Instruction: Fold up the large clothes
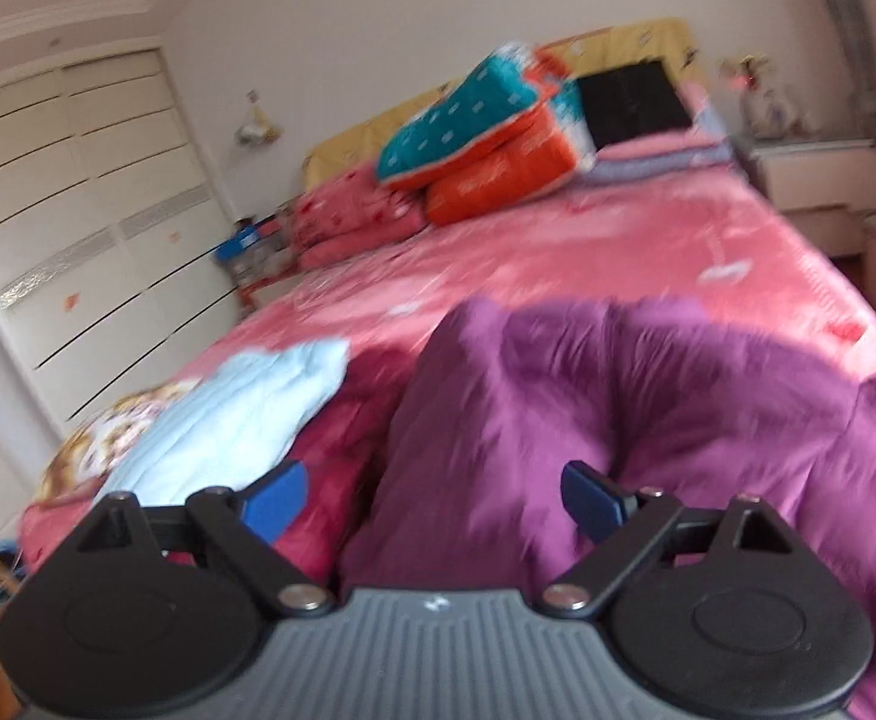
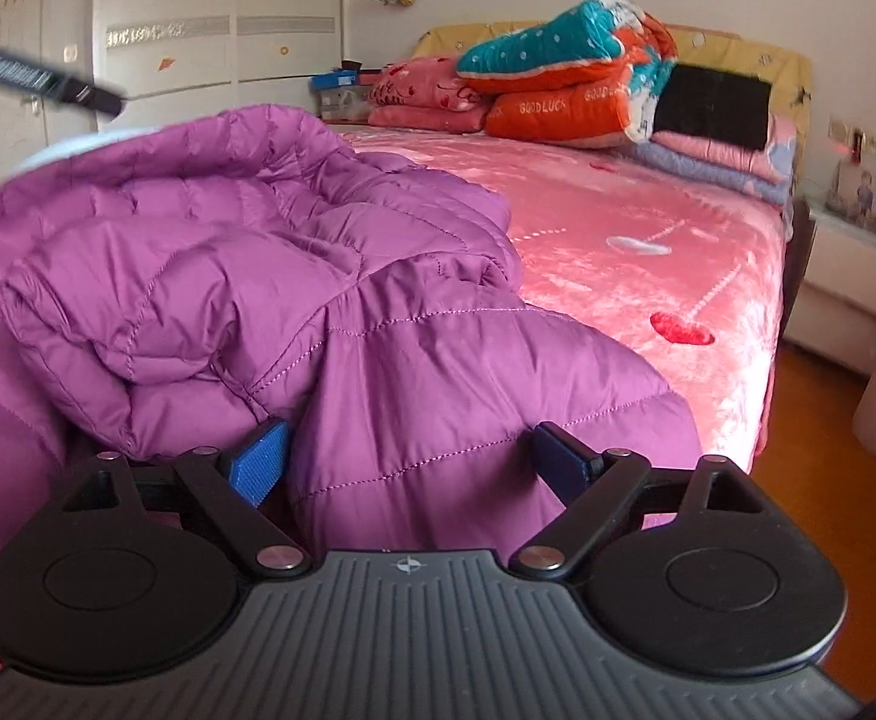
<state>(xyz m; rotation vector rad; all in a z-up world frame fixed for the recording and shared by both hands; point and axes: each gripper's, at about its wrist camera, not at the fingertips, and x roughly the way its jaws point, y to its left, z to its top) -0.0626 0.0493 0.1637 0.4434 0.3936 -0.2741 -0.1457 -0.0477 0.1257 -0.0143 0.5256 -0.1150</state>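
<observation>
A purple quilted down jacket (image 2: 210, 276) lies bunched on the near end of a pink bed (image 2: 618, 228). In the right wrist view a fold of the jacket fills the gap between the blue pads; my right gripper (image 2: 414, 462) is open, its jaws wide apart around the fabric. In the left wrist view the jacket (image 1: 648, 408) also lies between the blue pads of my left gripper (image 1: 435, 498), which is open, jaws wide. That view is blurred and tilted.
A light blue garment (image 1: 240, 414) and a dark pink one (image 1: 330, 480) lie left of the jacket. Folded quilts (image 2: 564, 78) and pillows are stacked at the headboard. A white wardrobe (image 2: 222, 30) stands left, a nightstand (image 2: 846, 276) and bin right.
</observation>
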